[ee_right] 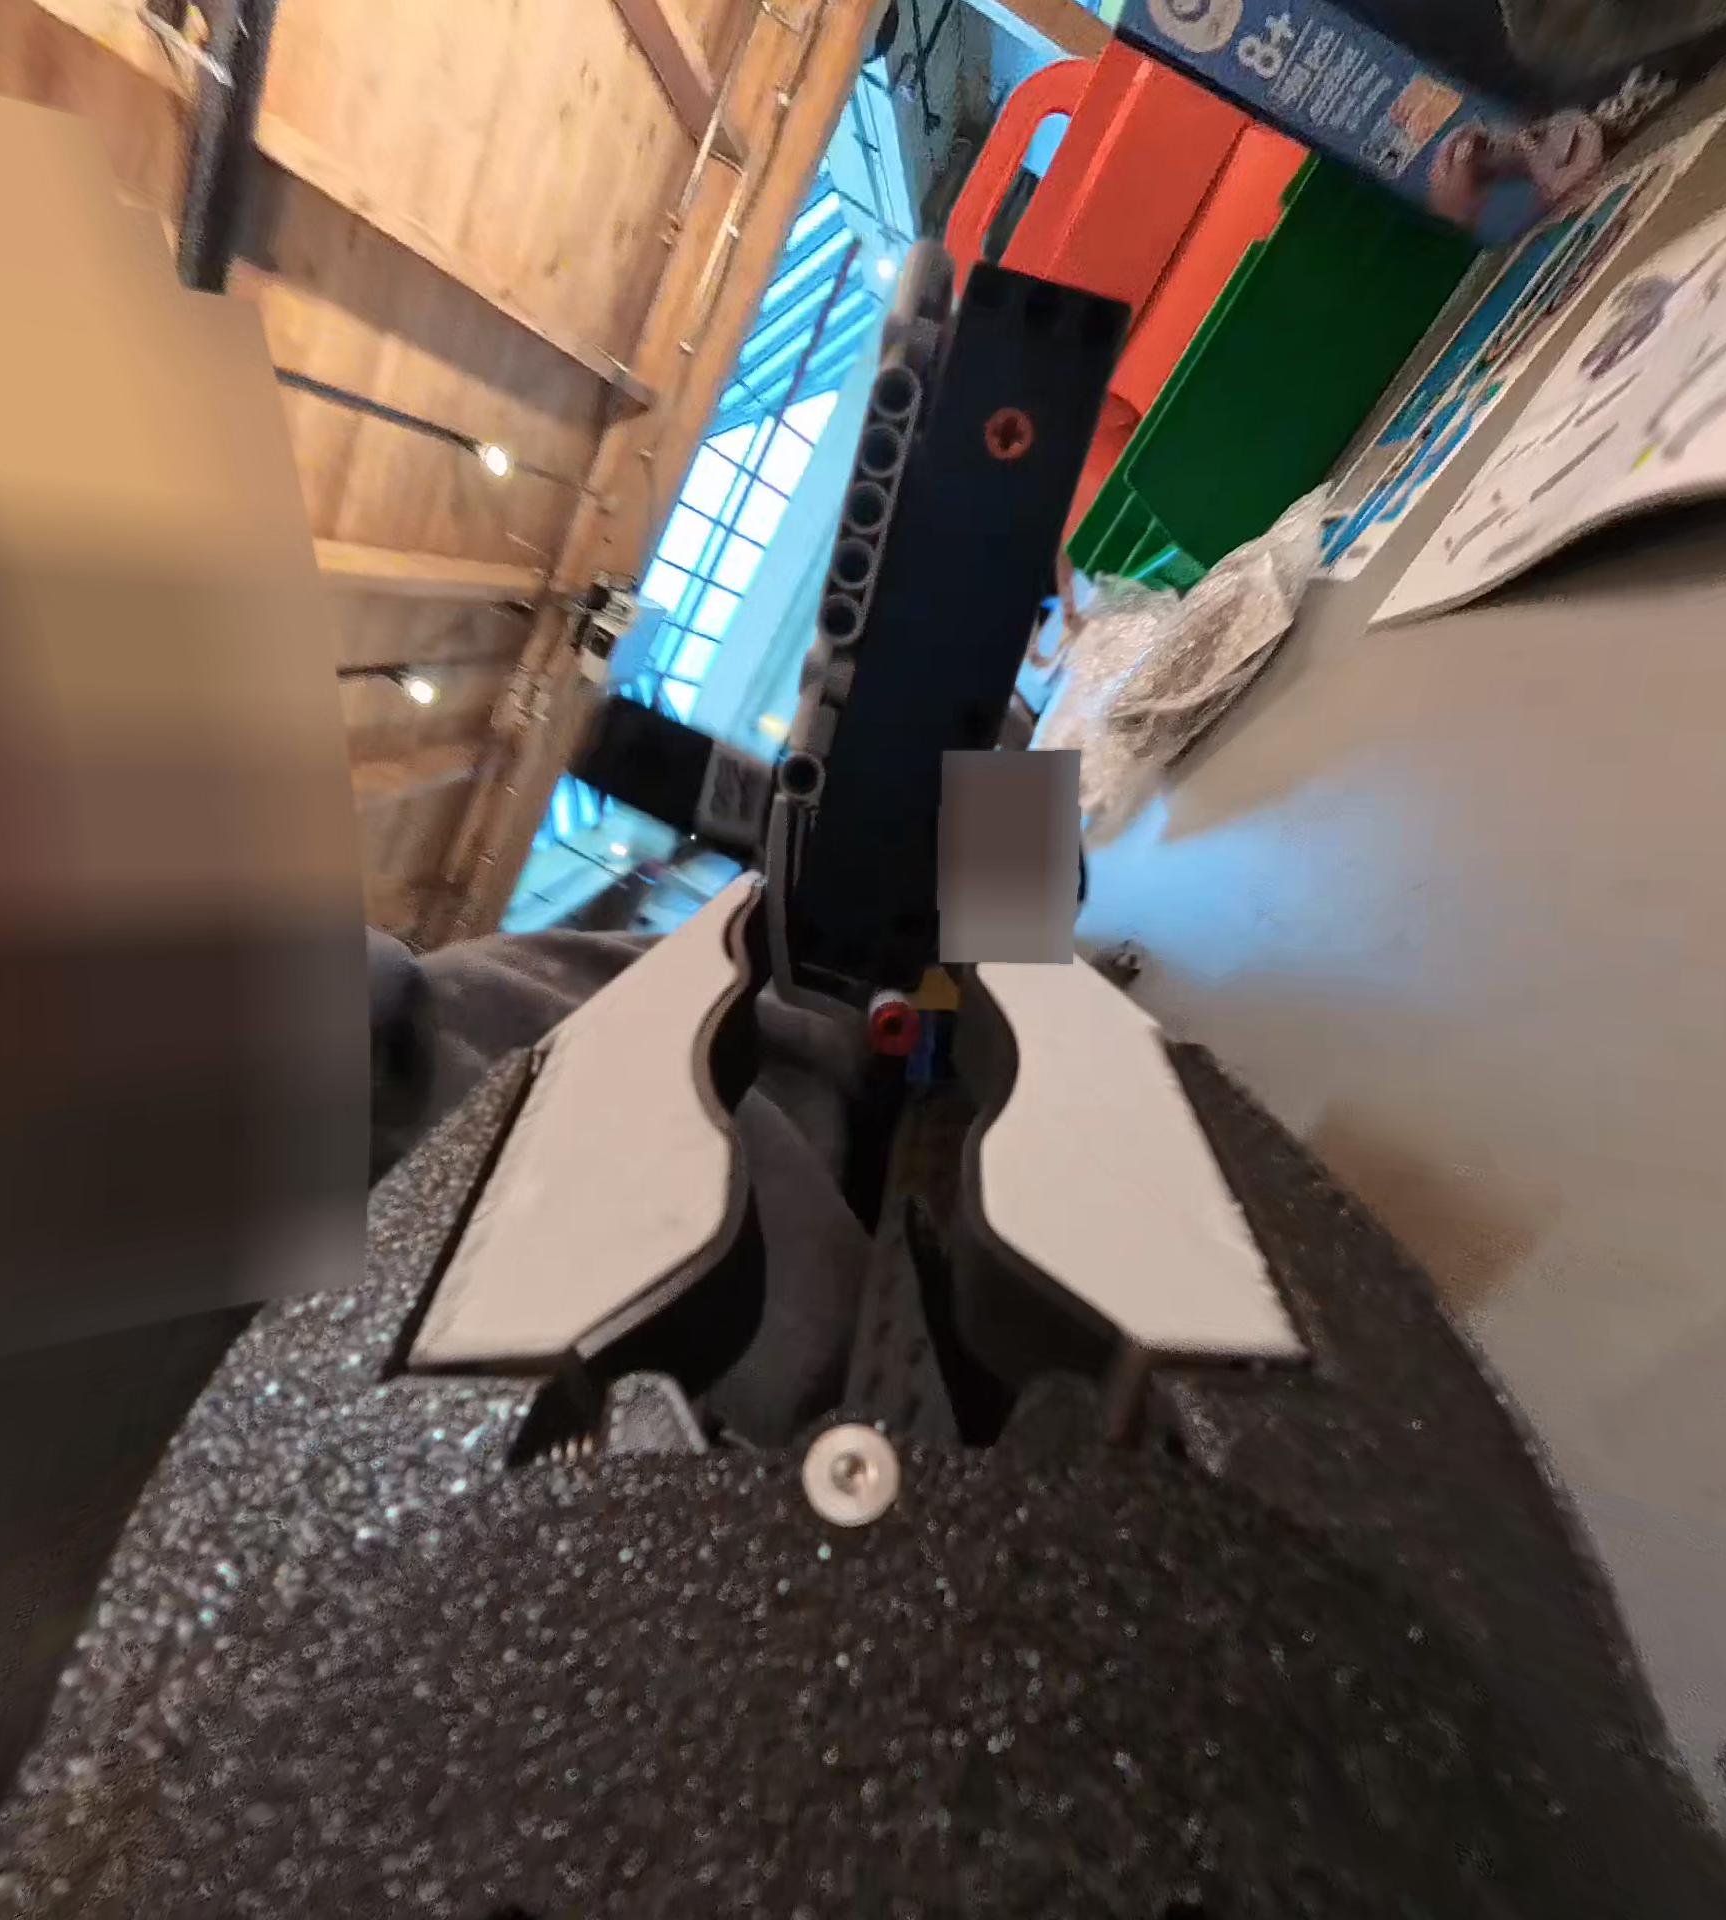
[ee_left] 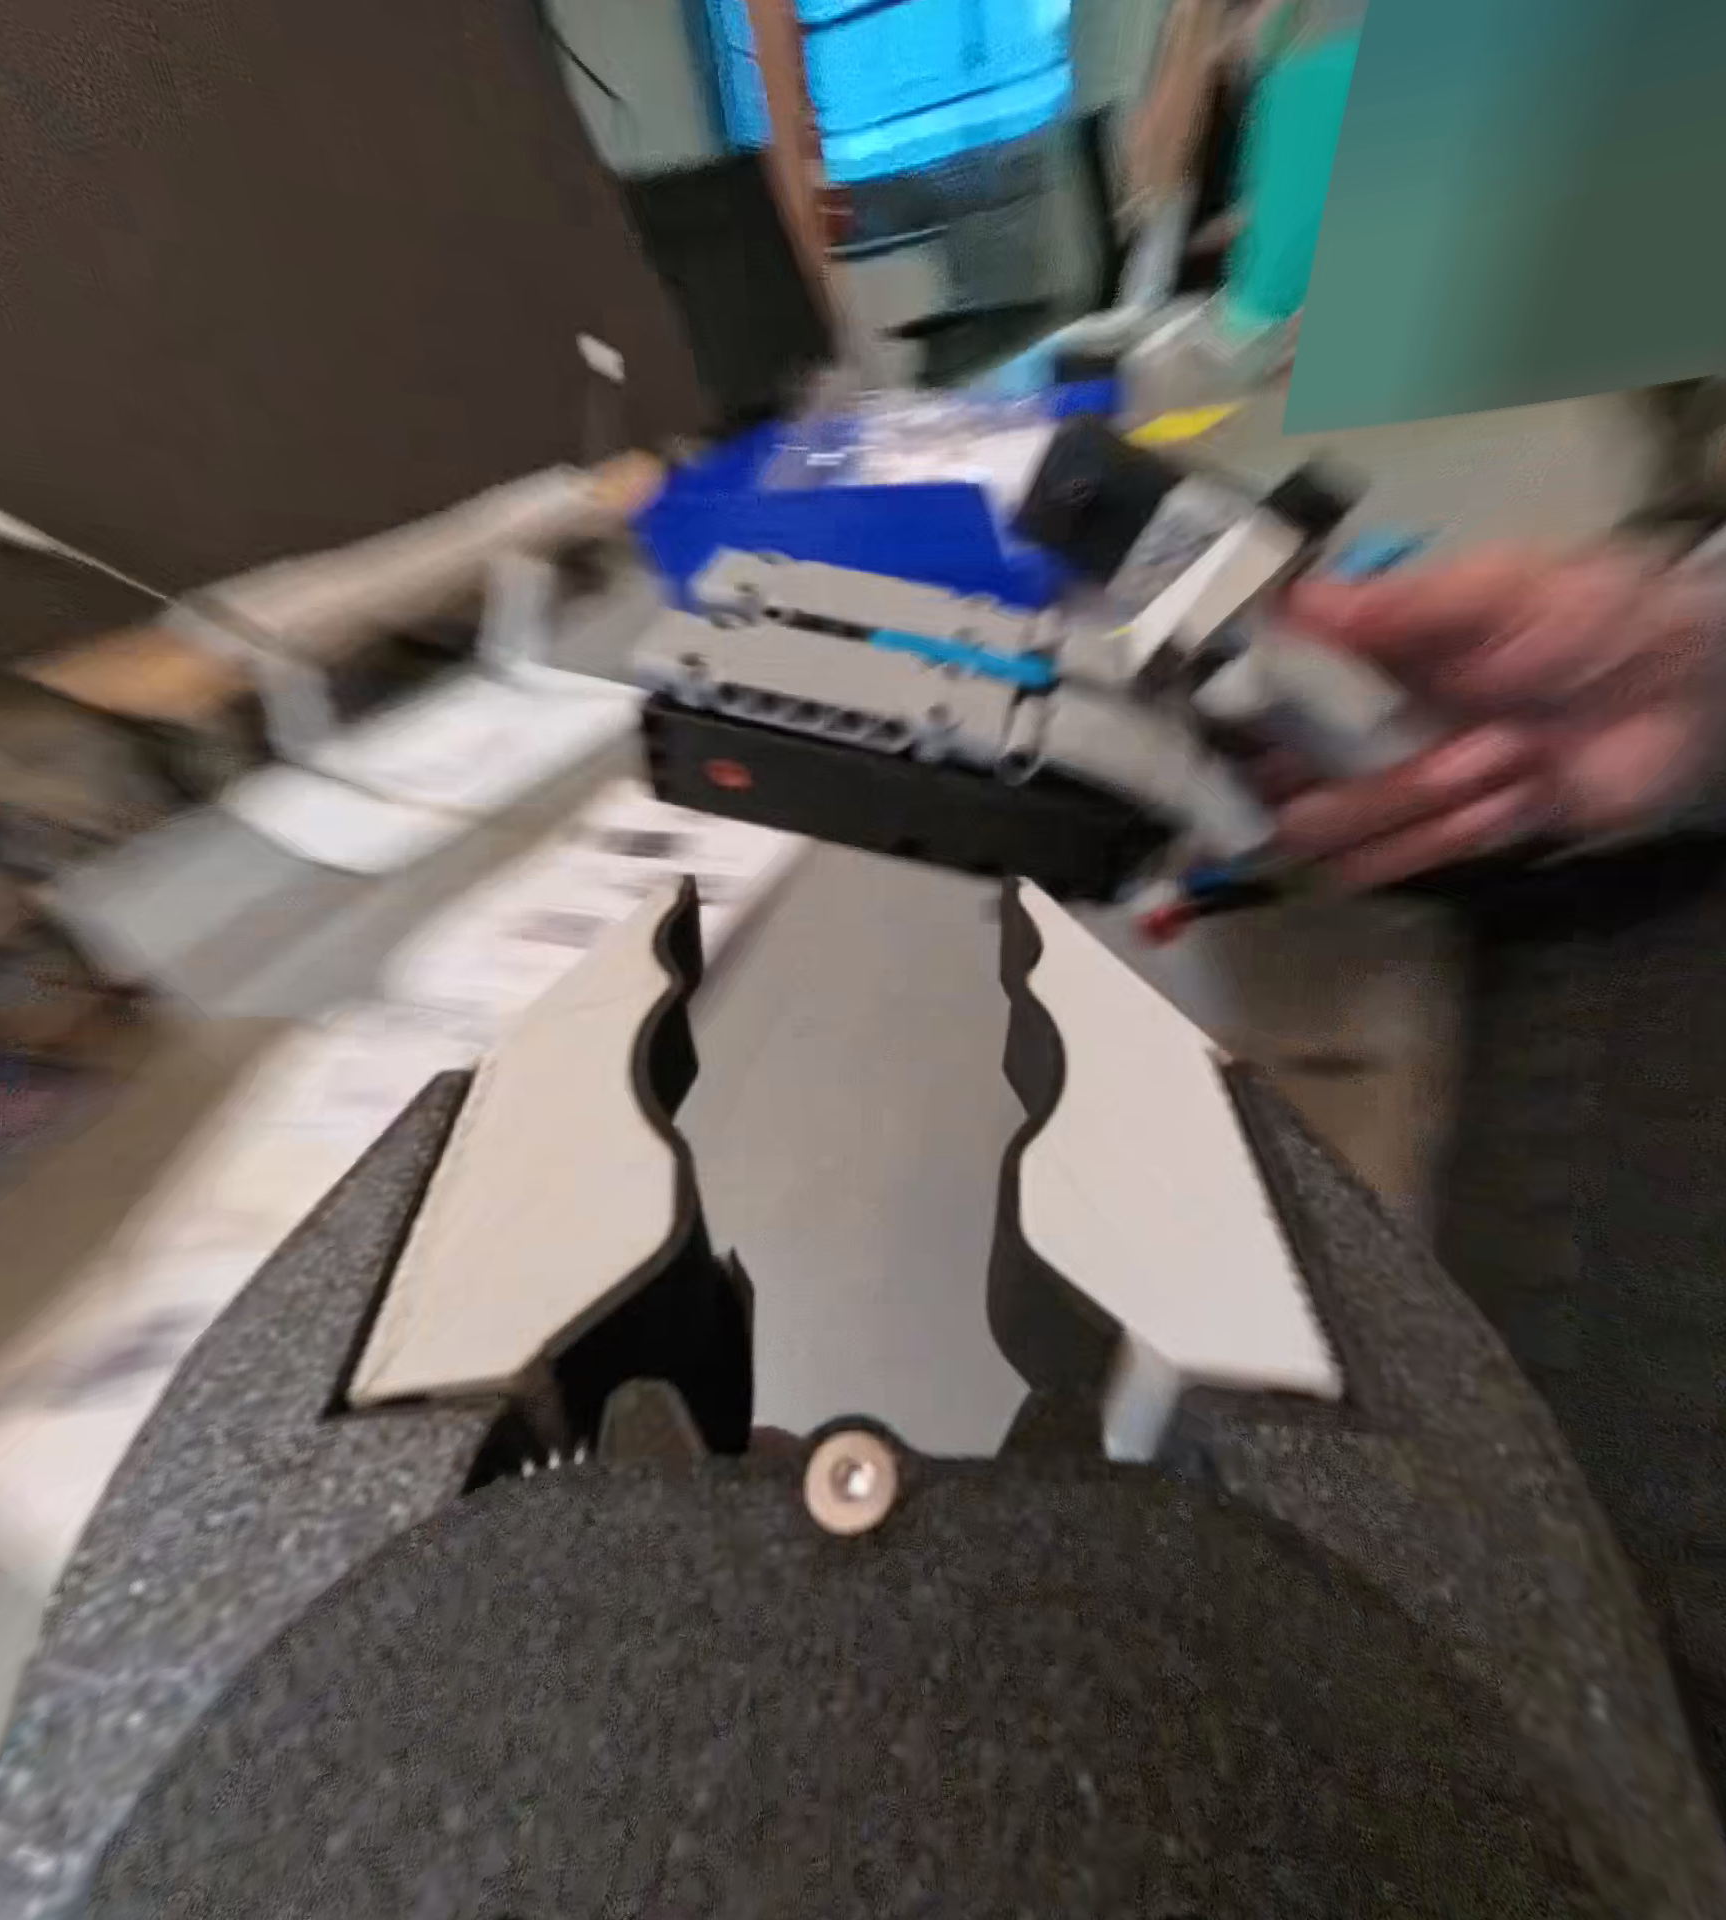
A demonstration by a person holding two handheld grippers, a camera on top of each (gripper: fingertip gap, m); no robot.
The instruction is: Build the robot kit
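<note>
The brick model [ee_left: 869, 665], blue on top, grey in the middle and black below, is the biggest thing close by. In the left wrist view it lies just past the tips of the left gripper [ee_left: 846, 894], long side running across, and a blurry bare hand [ee_left: 1524, 717] touches its right end. The left gripper is spread wide with nothing in it. The right gripper [ee_right: 859, 935] has closed on the model's lower end (its black bar [ee_right: 952, 623] points straight away). The grey table [ee_right: 1461, 935] carries paper sheets [ee_right: 1669, 395], a clear bag [ee_right: 1191, 634] and green [ee_right: 1254, 416] and orange bins [ee_right: 1139, 208] under wooden walls [ee_right: 443, 260].
</note>
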